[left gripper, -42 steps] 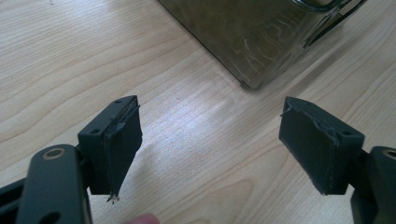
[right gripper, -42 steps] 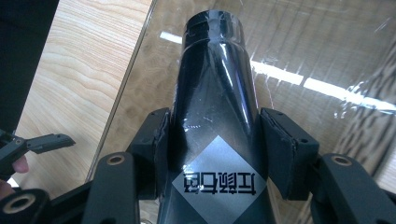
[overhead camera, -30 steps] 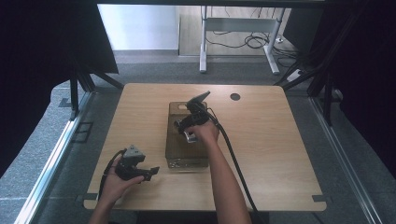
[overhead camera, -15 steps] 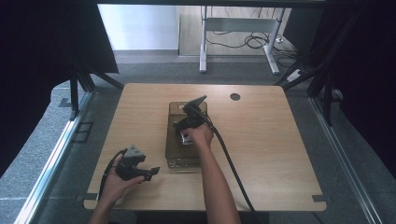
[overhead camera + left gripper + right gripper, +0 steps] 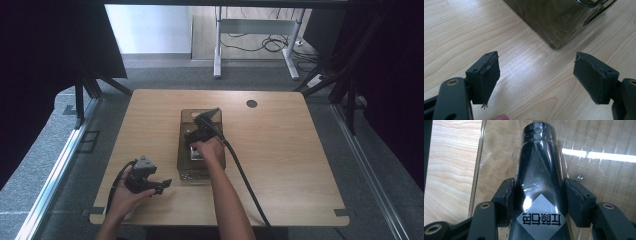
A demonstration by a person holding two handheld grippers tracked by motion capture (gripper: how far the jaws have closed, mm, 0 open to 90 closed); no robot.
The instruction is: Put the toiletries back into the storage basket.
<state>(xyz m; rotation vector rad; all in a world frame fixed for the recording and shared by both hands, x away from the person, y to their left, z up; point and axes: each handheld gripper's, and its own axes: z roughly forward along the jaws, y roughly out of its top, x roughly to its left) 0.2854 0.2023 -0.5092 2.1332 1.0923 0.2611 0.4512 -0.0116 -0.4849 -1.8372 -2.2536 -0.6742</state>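
Note:
A smoky clear plastic bin point(image 5: 186, 114) stands in the middle of the wooden table point(image 5: 290, 150). My right gripper point(image 5: 196, 146) points down into it. In the right gripper view, the right gripper point(image 5: 537, 188) is shut on a glossy black bottle point(image 5: 539, 165) with a white diamond label point(image 5: 541, 220); both pads point(image 5: 576, 195) press its sides, and the bottle's capped end points at the bin's floor. My left gripper point(image 5: 162, 184) rests low near the table's front left, open with nothing between its jaws point(image 5: 536, 67). It faces the bin's near corner point(image 5: 554, 22).
A black cable point(image 5: 245, 175) trails from the right gripper across the table toward the front edge. A round dark hole point(image 5: 251, 103) sits at the table's far right. Behind the table stand a desk frame point(image 5: 217, 50) and loose floor cables.
My right gripper has sunk a little deeper into the bin with the bottle, drifting slightly left. The left gripper has stayed where it was.

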